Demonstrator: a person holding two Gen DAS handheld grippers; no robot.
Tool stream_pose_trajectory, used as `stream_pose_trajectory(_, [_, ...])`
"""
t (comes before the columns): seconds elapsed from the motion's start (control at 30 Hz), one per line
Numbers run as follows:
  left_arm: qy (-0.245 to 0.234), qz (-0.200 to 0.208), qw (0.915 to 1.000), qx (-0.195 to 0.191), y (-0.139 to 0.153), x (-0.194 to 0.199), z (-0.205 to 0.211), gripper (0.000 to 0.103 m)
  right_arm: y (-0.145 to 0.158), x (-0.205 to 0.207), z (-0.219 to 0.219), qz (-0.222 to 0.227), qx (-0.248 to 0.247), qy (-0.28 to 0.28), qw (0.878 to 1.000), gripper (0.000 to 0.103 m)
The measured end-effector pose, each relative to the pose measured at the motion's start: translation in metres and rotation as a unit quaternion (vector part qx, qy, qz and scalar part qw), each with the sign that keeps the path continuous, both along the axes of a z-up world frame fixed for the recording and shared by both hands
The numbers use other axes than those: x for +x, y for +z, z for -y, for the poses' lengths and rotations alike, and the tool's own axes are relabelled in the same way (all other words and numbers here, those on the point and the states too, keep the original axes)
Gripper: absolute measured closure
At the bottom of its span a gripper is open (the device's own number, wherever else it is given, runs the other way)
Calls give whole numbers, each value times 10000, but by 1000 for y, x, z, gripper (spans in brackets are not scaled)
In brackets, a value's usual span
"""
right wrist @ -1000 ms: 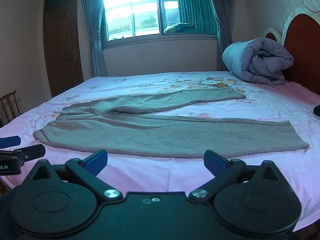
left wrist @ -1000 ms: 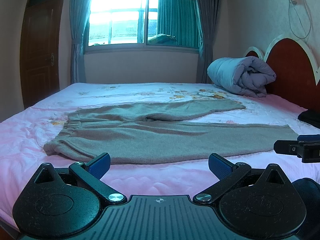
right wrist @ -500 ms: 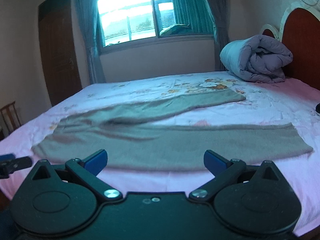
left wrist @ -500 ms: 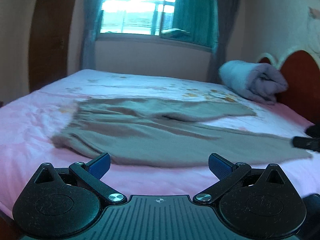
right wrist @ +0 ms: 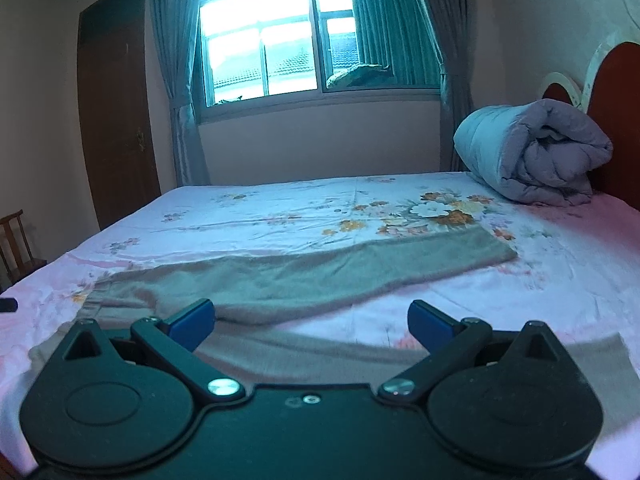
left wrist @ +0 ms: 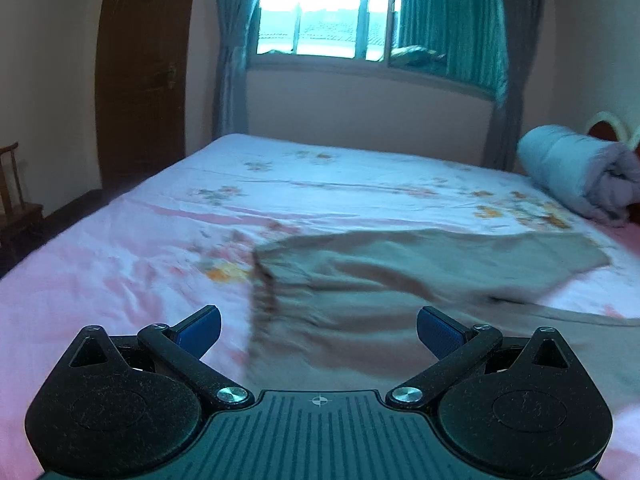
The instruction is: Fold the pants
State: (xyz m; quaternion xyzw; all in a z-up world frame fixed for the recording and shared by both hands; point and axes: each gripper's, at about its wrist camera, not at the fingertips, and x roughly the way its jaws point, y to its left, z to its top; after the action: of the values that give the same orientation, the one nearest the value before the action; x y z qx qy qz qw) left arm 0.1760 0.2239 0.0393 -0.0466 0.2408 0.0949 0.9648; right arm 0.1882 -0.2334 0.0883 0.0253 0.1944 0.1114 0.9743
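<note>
Grey-beige pants [left wrist: 400, 280] lie spread flat on the pink floral bed sheet [left wrist: 120, 264], waistband to the left, legs running right. In the left wrist view, my left gripper [left wrist: 319, 330] hovers open just above the waistband end, nothing between its blue pads. In the right wrist view the pants [right wrist: 304, 276] show both legs, the far one angled toward the headboard. My right gripper [right wrist: 311, 325] is open over the near leg, with nothing held. A small black tip of the left gripper [right wrist: 7, 304] shows at the far left.
A rolled grey quilt [right wrist: 532, 152] rests by the red headboard [right wrist: 616, 120] at the right. A window with curtains [right wrist: 304, 36] is behind the bed, a brown door [left wrist: 140, 80] at left, and a wooden chair [left wrist: 14, 200] beside the bed's left side.
Both grippers have moved forward and lower over the pants. The left one swung toward the waistband end; the right one closed in on the legs. Both stayed open.
</note>
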Motion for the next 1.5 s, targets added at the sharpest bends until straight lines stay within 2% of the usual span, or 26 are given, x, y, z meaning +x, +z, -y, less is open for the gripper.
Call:
stream_pose_trajectory(0.13, [190,-320,9993,101,-12,67,-35,0,-6,44,-12,-84,-29,-11,10000,6])
stream_pose_trajectory(0.37, [397,-370,9978,-389,-46,158,-78,0,-25,139,-30,-304,-36,-106,9995,6])
stream_pose_trajectory(0.53, [7,-551,9970,-537,-77,217,-99,0,-41,207,-37,-547,-56,-182,9983,6])
stream_pose_trajectory(0.7, [-233,-936,9945,-409,-113,265,-117,3,-55,257,-43,-671,-193,-196,9974,6])
stream_pose_trajectory(0.83, [-546,-1023,9923,-426,-133,295,-118,6,-69,280,-49,-734,-336,-142,9966,6])
stream_pose_trajectory(0.97, [-630,-1035,9919,-383,-140,301,-110,6,-81,290,-53,-824,-386,-107,9958,6])
stream_pose_trajectory(1.03, [-648,-1058,9910,-509,-138,299,-112,15,-84,292,-53,-868,-375,-97,9955,6])
stream_pose_trajectory(1.1, [-748,-977,9909,-548,-131,295,-109,52,-84,290,-52,-901,-308,-104,9954,6])
stream_pose_trajectory(1.17, [-823,-904,9914,-475,-121,289,-103,70,-81,289,-51,-912,-271,-113,9954,6])
stream_pose_trajectory(1.27, [-864,-629,9926,-581,-107,275,-104,80,-70,288,-49,-817,-286,-41,9962,6])
stream_pose_trajectory(1.33, [-823,-344,9915,-944,-96,265,-112,81,-65,291,-48,-757,-368,49,9964,6])
stream_pose_trajectory(1.5, [-901,126,9890,-1162,-76,246,-117,81,-65,317,-58,-735,-782,726,9916,8])
